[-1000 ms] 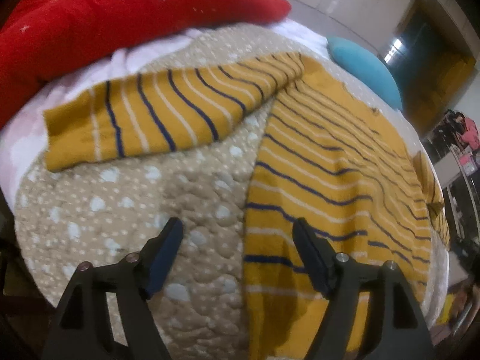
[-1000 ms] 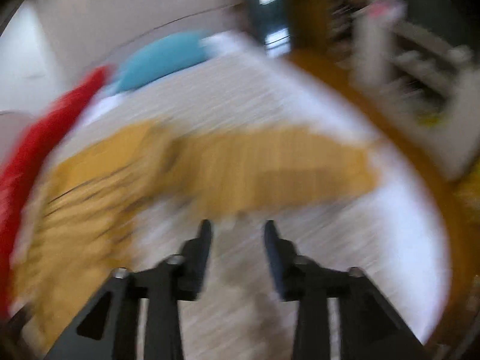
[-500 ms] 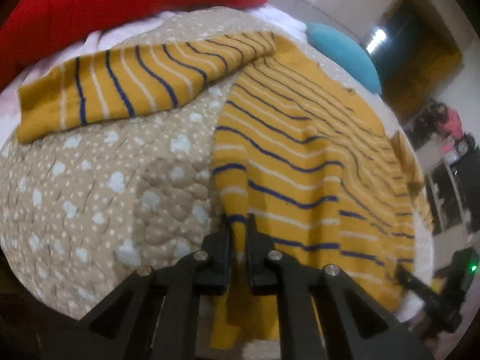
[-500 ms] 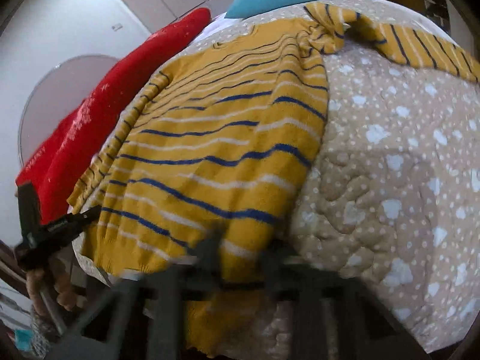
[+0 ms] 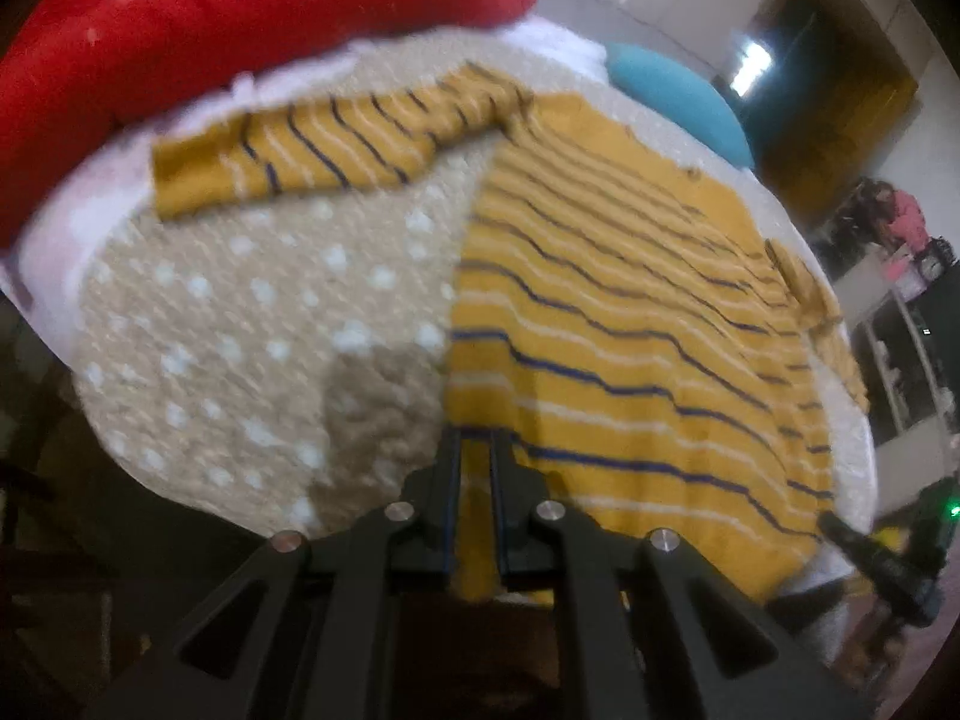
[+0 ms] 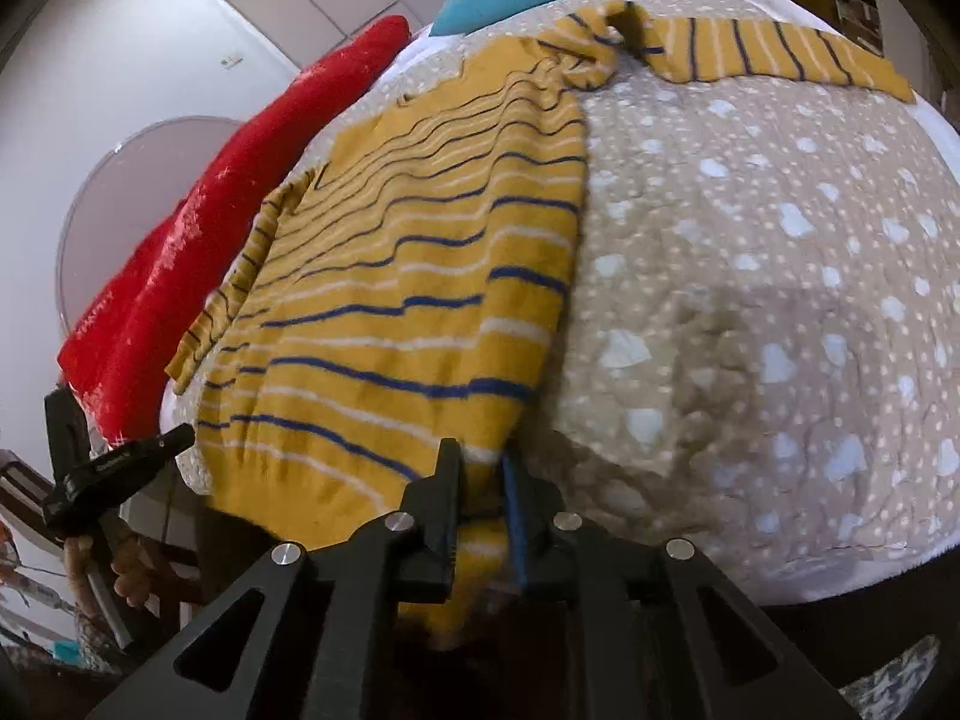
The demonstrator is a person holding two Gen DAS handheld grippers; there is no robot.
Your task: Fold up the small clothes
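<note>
The left gripper (image 5: 476,450) was nearly closed, pinching the near hem of a yellow striped sweater (image 5: 630,312) at its left corner. The right gripper (image 6: 480,468) was clamped the same way on the hem's right corner. The sweater lay flat on a spotted beige quilt (image 6: 750,240), sleeves spread, a red pillow (image 5: 210,30) beyond. Judged: the first fold was starting; next, both corners likely lift together toward the far collar.

You are in a home bedroom: a beige quilted bedspread with white dots (image 6: 750,276) covers a bed, with a long red pillow (image 5: 228,30) upper left and a teal cushion (image 5: 678,96) behind it.
</note>
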